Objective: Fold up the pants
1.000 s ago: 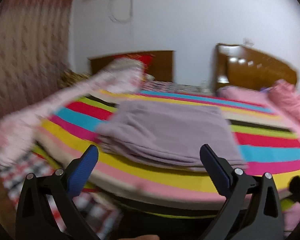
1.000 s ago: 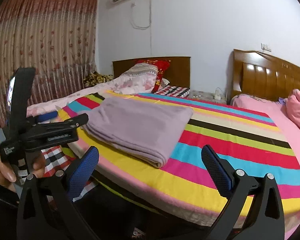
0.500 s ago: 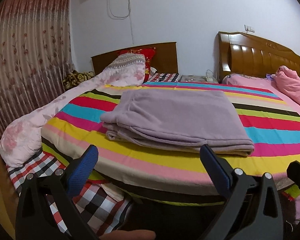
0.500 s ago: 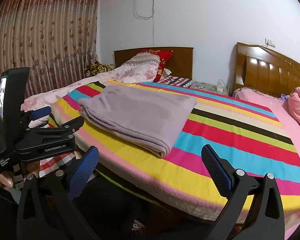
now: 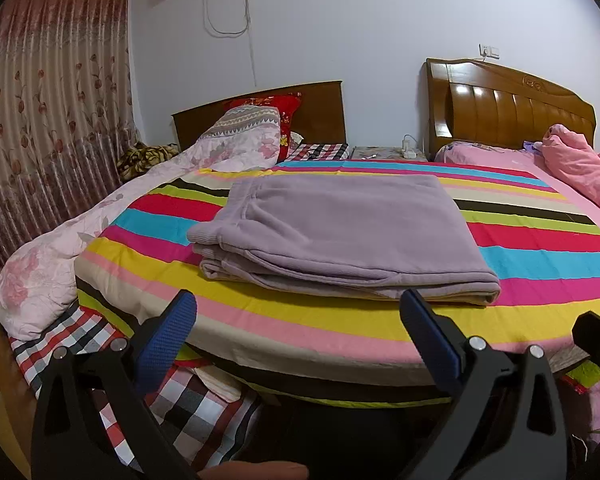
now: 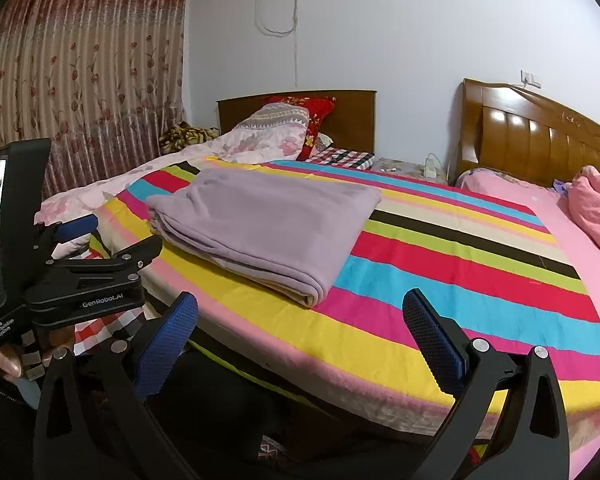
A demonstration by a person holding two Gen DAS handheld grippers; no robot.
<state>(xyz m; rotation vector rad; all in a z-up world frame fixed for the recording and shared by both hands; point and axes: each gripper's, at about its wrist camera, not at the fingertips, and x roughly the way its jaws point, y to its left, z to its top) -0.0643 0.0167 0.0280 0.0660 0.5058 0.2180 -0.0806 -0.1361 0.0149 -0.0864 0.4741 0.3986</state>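
Lilac pants point(image 5: 340, 224) lie folded into a flat stacked rectangle on the striped bedspread point(image 5: 540, 236), near the bed's front left corner. They also show in the right wrist view point(image 6: 260, 220). My left gripper point(image 5: 300, 336) is open and empty, held off the bed's front edge, short of the pants. My right gripper point(image 6: 300, 336) is open and empty, in front of the bed and to the right of the pants. The left gripper's body point(image 6: 80, 280) shows at the left of the right wrist view.
A floral pink quilt point(image 5: 80, 232) lies along the bed's left side over a checked sheet point(image 5: 188, 408). A pink quilt point(image 5: 580, 164) is bunched at the far right. Two wooden headboards point(image 5: 508, 108) and a curtain point(image 5: 40, 140) stand behind.
Both grippers have drawn slightly back and steadied; the left view was blurred a second ago and is sharp now. The folded pants have not moved. Both grippers stay open.
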